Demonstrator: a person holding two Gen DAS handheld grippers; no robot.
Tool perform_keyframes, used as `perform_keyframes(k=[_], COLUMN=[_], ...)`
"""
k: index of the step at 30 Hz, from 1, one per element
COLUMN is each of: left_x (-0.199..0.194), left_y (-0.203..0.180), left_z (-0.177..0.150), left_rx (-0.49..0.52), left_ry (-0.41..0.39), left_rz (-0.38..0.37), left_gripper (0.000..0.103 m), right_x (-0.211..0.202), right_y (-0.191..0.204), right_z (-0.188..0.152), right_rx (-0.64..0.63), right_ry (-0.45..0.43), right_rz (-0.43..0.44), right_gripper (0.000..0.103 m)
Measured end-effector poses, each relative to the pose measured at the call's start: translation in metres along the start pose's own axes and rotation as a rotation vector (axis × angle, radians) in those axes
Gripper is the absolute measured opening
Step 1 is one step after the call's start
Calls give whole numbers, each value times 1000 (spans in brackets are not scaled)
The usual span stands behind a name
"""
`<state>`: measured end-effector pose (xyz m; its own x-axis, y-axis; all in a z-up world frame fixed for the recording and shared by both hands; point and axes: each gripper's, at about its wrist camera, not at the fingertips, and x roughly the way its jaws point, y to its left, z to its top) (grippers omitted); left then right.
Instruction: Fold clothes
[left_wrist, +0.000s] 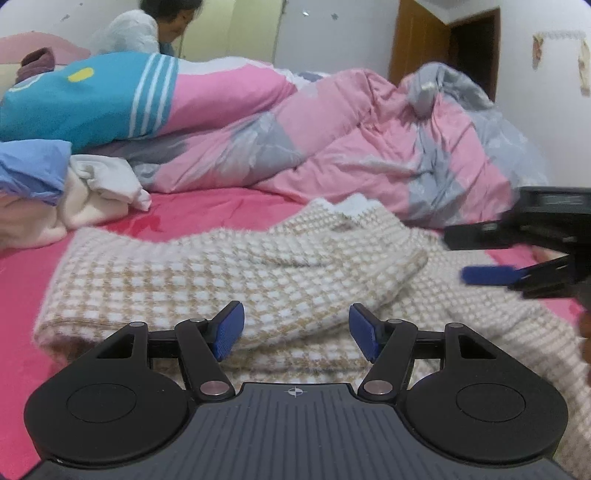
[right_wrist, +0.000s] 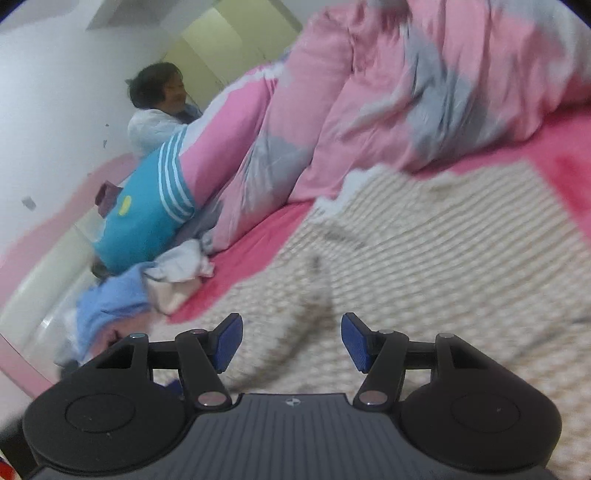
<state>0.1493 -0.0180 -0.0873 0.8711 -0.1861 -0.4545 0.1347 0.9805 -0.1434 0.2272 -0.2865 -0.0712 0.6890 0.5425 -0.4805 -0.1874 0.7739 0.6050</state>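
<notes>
Left gripper (left_wrist: 296, 330): hovering over sweater (left_wrist: 221, 273), jaws spread wide, gripping nothing.
Right gripper (right_wrist: 291, 341): hanging above sweater, jaws wide, empty.
Sweater: lying part-folded on pink sheet (left_wrist: 207, 208).

sweater (right_wrist: 424, 266): right wrist view smears its checks into streaks; lower right edge cut off in left wrist view
right gripper (left_wrist: 480, 254): blurred, body cut by frame edge
clothes pile (left_wrist: 44, 184): cut at left edge
person (left_wrist: 147, 29): mostly hidden behind the duvet (left_wrist: 332, 129)
</notes>
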Motion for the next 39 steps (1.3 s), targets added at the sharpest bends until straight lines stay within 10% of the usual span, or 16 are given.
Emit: perform_keyframes(k=[2, 8, 15, 22, 32, 39], left_x=[-8, -40, -53, -20, 17, 21], left_y=[7, 40, 82, 102, 92, 87], left_z=[1, 5, 24, 27, 12, 10], left_rx=[-19, -66, -145, -225, -270, -238], left_ry=[-13, -77, -101, 89, 206, 194], left_rz=[-2, 32, 139, 121, 82, 84], left_gripper=[63, 63, 63, 63, 63, 64], right_x=[24, 63, -8, -54, -65, -47], right_y=[-2, -2, 4, -47, -43, -117], right_z=[7, 7, 35, 46, 52, 19], right_rx=[31, 45, -86, -63, -108, 115], right_ry=[45, 107, -121, -184, -225, -95], right_rz=[-19, -13, -95, -238, -210, -241], right_gripper=[61, 15, 12, 12, 12, 12])
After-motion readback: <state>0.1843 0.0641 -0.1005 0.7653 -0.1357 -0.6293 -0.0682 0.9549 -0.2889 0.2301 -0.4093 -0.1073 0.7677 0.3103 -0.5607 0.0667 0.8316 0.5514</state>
